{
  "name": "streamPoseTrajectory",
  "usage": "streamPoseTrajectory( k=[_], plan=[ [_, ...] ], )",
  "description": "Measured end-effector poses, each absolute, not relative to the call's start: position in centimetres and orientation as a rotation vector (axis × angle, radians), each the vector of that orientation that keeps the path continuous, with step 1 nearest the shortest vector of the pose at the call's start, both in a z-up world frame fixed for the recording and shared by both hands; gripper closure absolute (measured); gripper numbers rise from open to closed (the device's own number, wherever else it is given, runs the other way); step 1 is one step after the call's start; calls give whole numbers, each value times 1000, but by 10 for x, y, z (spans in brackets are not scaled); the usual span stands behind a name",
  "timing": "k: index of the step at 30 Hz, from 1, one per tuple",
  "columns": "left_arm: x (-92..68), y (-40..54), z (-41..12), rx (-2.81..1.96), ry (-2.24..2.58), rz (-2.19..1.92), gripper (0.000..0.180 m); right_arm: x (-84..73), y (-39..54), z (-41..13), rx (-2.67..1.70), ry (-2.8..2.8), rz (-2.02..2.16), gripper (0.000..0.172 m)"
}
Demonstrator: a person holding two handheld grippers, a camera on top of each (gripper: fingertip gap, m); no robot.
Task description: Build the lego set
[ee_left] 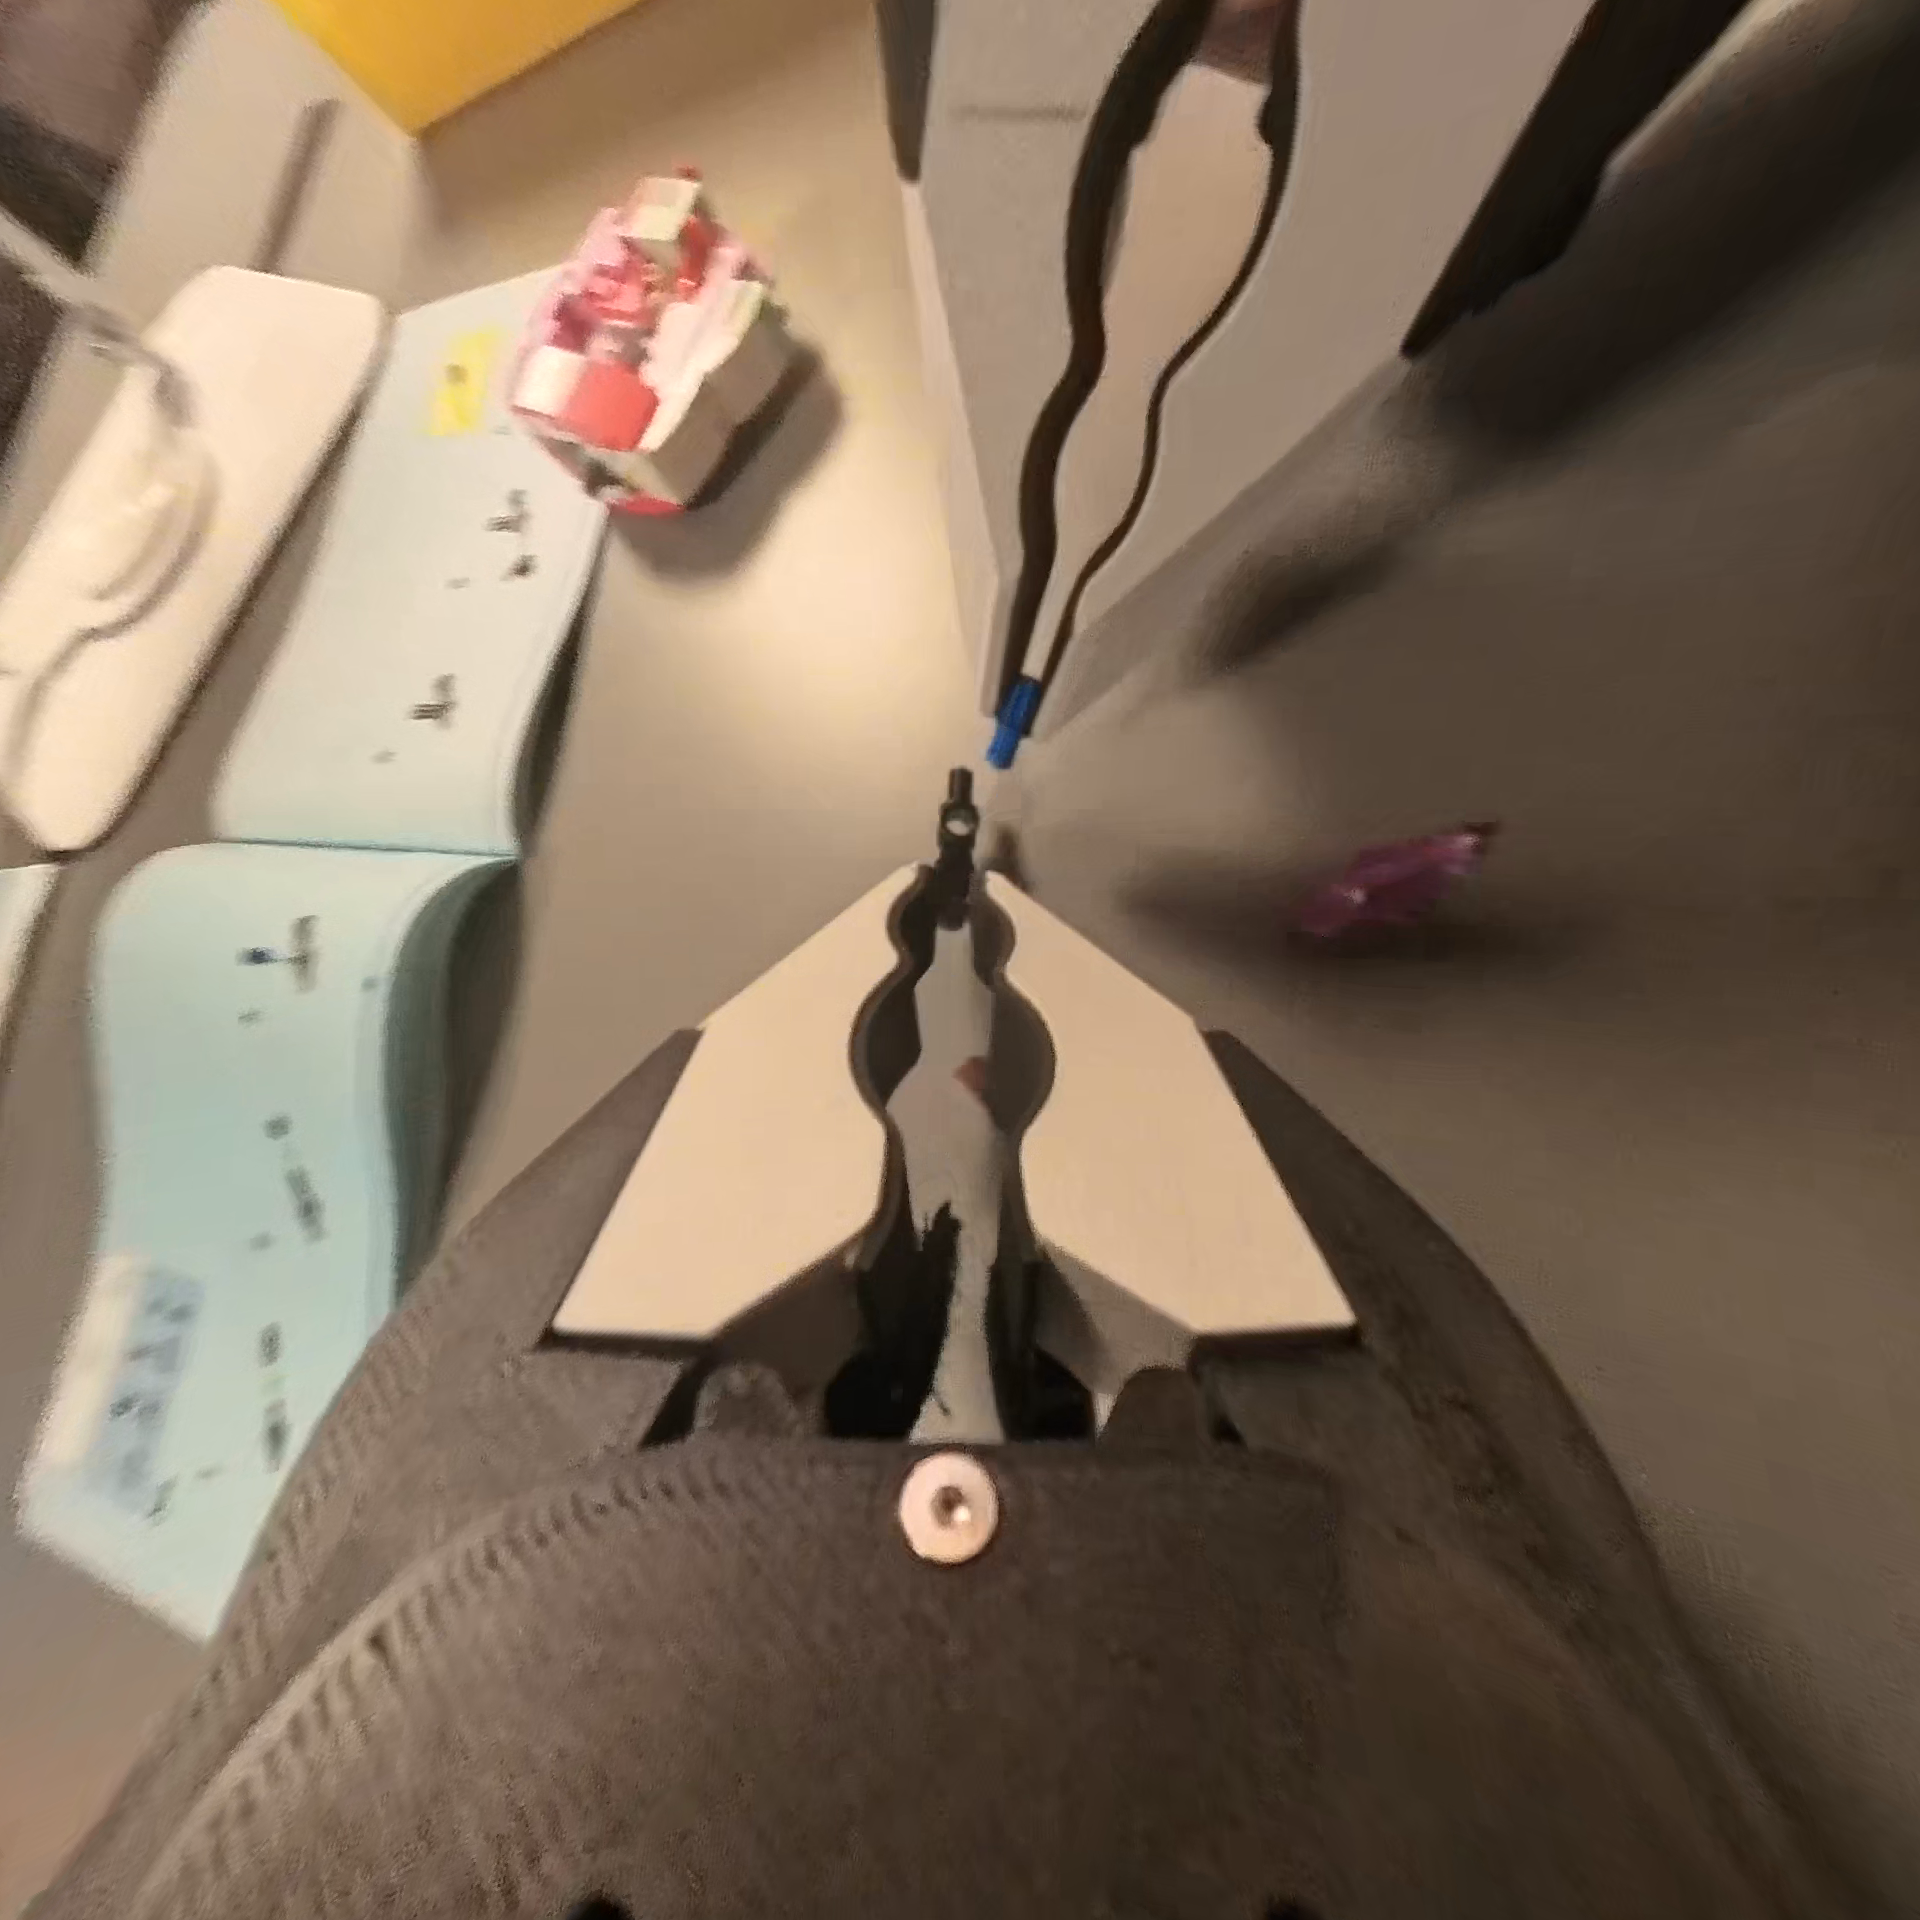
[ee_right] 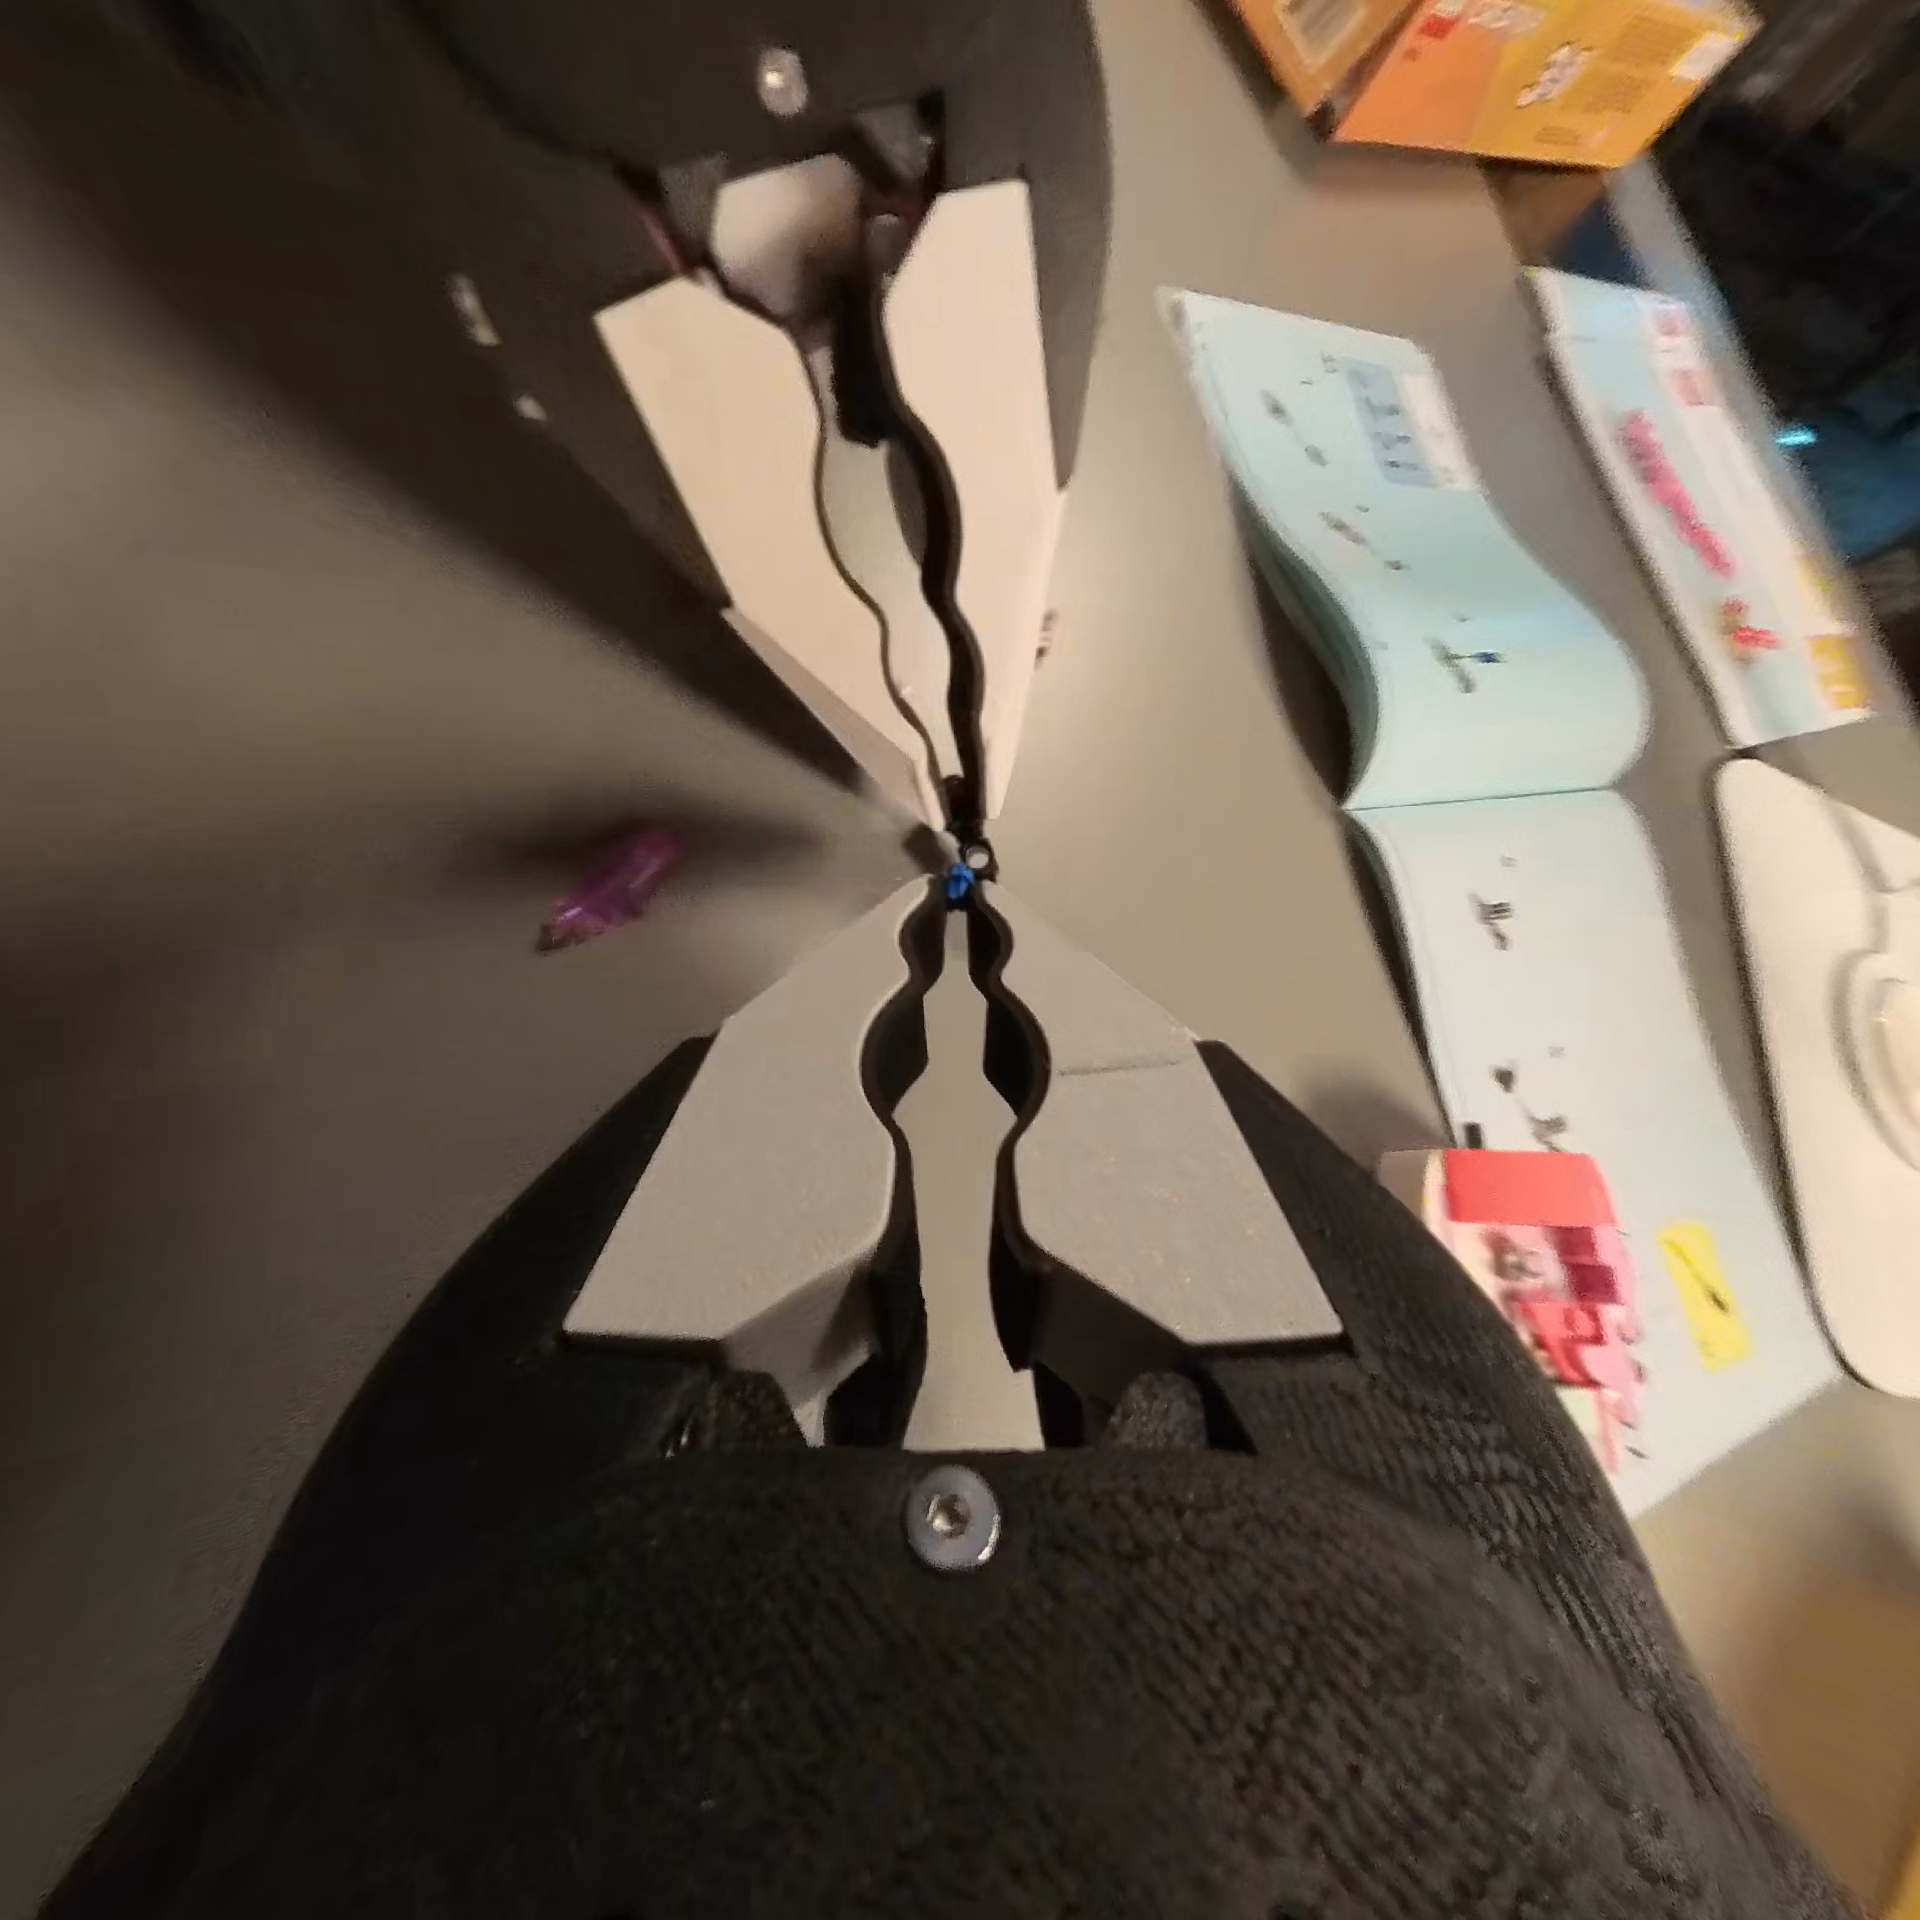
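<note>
Facing each other tip to tip above the table, both grippers are clenched on small parts. Left gripper clamps a black pin connector, its long axis running straight out from the fingertips toward the right gripper. Right gripper pinches a blue peg, likewise pointing outward. Peg and connector lie nearly end to end, slightly offset, just apart in the left wrist view. A purple piece lies aside; an open booklet lies farther off.
</note>
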State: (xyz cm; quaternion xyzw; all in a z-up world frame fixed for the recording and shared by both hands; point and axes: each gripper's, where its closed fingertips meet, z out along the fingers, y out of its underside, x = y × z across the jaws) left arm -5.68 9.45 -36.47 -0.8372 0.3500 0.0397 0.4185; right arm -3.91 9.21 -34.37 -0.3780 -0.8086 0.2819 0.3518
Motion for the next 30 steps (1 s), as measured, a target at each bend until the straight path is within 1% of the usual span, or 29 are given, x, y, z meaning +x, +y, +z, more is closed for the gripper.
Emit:
streamPoseTrajectory(
  k=[8,19,22,26,30],
  plan=[
    [-80,112,-331,-1896,810,559,176,-70,107,-321,-907,-1764,543,170],
    [-81,111,-328,-1891,819,622,176,-74,113,-316,-947,-1683,511,170],
    [-81,108,-335,-1949,838,565,175,-74,111,-323,-953,-1722,514,170],
    [-79,93,-357,-2161,945,343,175,-71,128,-318,-1006,-1682,521,170],
    [-70,71,-369,-2454,1063,-91,175,-65,155,-321,-1136,-1639,578,170]
  ],
)
